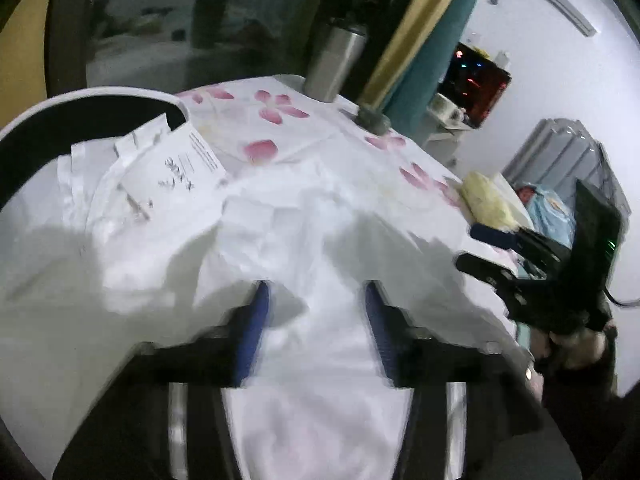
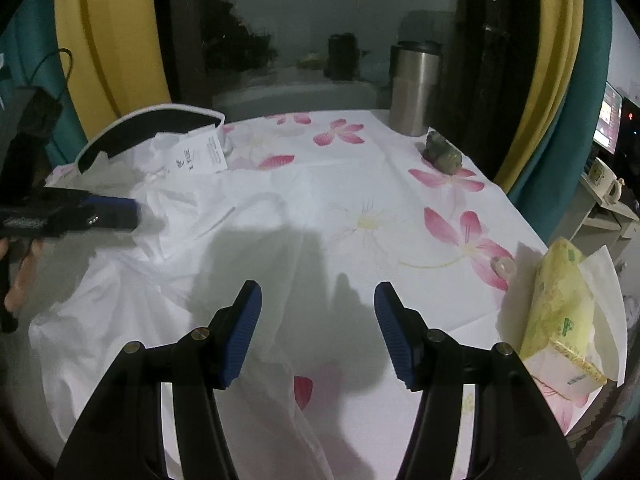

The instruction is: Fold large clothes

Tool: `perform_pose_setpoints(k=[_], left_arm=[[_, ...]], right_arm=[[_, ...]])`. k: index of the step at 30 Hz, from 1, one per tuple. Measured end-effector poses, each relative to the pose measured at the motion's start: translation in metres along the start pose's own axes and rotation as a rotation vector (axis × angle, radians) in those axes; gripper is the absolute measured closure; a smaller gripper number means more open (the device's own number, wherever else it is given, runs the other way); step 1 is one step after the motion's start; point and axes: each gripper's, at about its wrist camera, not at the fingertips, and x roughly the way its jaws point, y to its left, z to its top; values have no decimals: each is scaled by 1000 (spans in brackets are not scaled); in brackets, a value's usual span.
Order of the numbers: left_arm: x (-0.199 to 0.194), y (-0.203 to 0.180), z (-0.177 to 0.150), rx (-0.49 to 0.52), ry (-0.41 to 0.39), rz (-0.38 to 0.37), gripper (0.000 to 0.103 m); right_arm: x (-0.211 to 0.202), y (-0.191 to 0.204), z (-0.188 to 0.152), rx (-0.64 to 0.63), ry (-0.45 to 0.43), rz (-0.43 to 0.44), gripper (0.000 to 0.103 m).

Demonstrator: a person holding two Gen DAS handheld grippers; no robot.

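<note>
A crumpled white garment point(image 1: 280, 220) lies spread over the left and near part of a round table covered by a white cloth with pink flowers point(image 2: 360, 200). A printed paper tag point(image 1: 188, 160) sits at its far end. My left gripper point(image 1: 316, 286) is open just above the garment, the blue pads apart and not pressing on the fabric. In the right wrist view it point(image 2: 112, 210) shows at the left, low over the garment point(image 2: 140, 300). My right gripper point(image 2: 318, 288) is open over the garment's right edge, nothing between its pads; it point(image 1: 480, 264) appears at the right in the left wrist view.
A steel tumbler point(image 2: 414, 88) and a small grey stone figure point(image 2: 440, 152) stand at the table's far side. A yellow tissue pack point(image 2: 560, 300) lies at the right edge. A curved black-and-white object point(image 2: 152, 128) rests at the far left. A lit screen point(image 1: 476, 84) stands beyond.
</note>
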Motion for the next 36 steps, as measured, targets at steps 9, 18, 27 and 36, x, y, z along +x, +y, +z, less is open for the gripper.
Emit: perform_pose_setpoints(k=[9,18,27,36], left_arm=[[-104,69,-48,-80,-91,171,47],[-140,151,-90,-271,-123,251,47],[-136,174,-100,-334,-126,226,47],[-122,155,-77,-289,-130,199,47]], right_arm=[[21,39,32,-109,18,53,44],[98,81,95,-186,101,222,44],[150,131,102,-363,255,366,100],[56,137,163,-493,-201,219,100]])
